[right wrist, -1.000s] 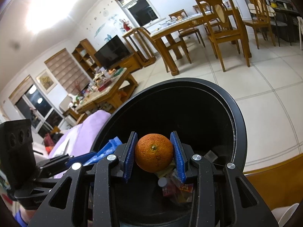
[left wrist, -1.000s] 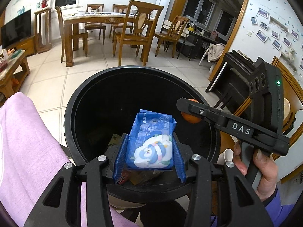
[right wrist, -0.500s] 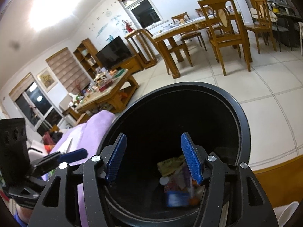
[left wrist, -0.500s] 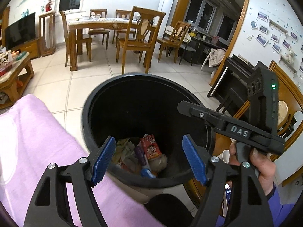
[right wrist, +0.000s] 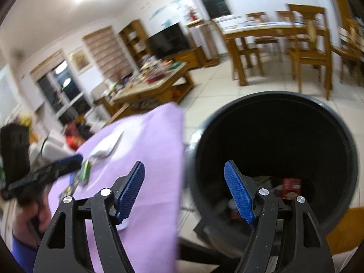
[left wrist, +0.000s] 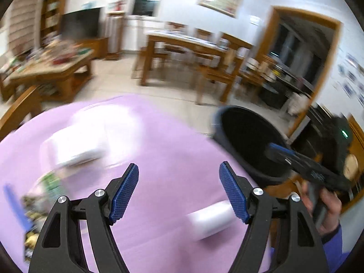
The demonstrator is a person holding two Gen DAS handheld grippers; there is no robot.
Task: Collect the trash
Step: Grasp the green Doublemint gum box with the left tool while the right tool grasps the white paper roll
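A black round trash bin (right wrist: 273, 150) stands beside a table with a purple cloth (left wrist: 159, 150); it also shows in the left wrist view (left wrist: 245, 136). Wrappers (right wrist: 291, 187) lie at its bottom. My left gripper (left wrist: 179, 193) is open and empty over the purple cloth, with a blurred white roll (left wrist: 211, 219) just below it. Blurred white packets (left wrist: 79, 145) and small trash (left wrist: 45, 188) lie to its left. My right gripper (right wrist: 185, 192) is open and empty, between the cloth's edge and the bin's rim.
A cluttered wooden coffee table (right wrist: 150, 84) and a TV (right wrist: 168, 38) stand behind. A wooden dining table with chairs (right wrist: 279, 45) is at the back right. Tiled floor (right wrist: 218, 86) lies around the bin. Both views are motion-blurred.
Both grippers dropped their items, the blue packet and the orange, into the bin and opened. Both have since swung left, away from the bin toward the purple cloth.
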